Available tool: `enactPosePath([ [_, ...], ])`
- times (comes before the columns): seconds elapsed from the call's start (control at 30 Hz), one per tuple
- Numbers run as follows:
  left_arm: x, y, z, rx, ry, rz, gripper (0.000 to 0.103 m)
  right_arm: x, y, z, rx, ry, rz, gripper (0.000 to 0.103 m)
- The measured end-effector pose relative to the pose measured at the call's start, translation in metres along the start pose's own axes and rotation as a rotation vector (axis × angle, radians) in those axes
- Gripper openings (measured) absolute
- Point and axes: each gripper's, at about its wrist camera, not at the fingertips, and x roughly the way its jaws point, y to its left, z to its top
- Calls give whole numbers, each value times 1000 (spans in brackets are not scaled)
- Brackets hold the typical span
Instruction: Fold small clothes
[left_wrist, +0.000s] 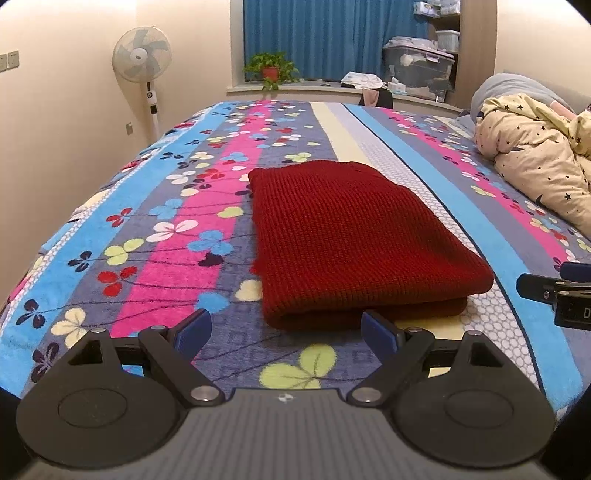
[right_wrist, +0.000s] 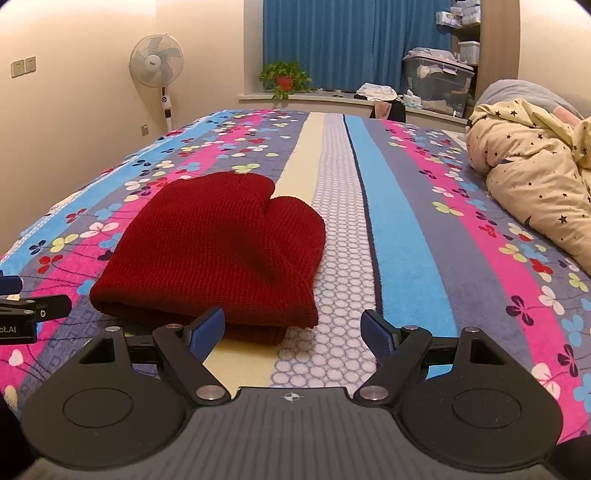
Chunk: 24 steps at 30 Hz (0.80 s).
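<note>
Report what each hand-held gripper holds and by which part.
Nothing is held. The left hand-held gripper and the right are both open, just short of the folded red knit.

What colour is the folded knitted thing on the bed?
Dark red all over, with a ribbed knit. It shows best in the left wrist view.

My left gripper (left_wrist: 284, 334) hangs low over the near edge of the bed (left_wrist: 147, 258), jaws spread wide with nothing between them. Just beyond my blue fingertips (left_wrist: 194, 330) lies the folded red knit garment (left_wrist: 354, 240), flat on the flowered striped blanket, its folded edge toward me. My right gripper (left_wrist: 554, 291) pokes in at the bed's right side. A star-print quilt (left_wrist: 535, 162) is bunched along the far right edge.
</note>
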Motion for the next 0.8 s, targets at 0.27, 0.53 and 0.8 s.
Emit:
enactPosePath([
  [0.27, 0, 0, 0, -7, -1, -3, 92, 0, 0, 0, -2, 0, -1, 82],
  [0.53, -3, -2, 1, 5, -23, -12, 92, 0, 0, 0, -3, 1, -2, 82],
  [0.8, -3, -4, 0, 18, -34, -12, 92, -2, 0, 1, -3, -4, 1, 82],
])
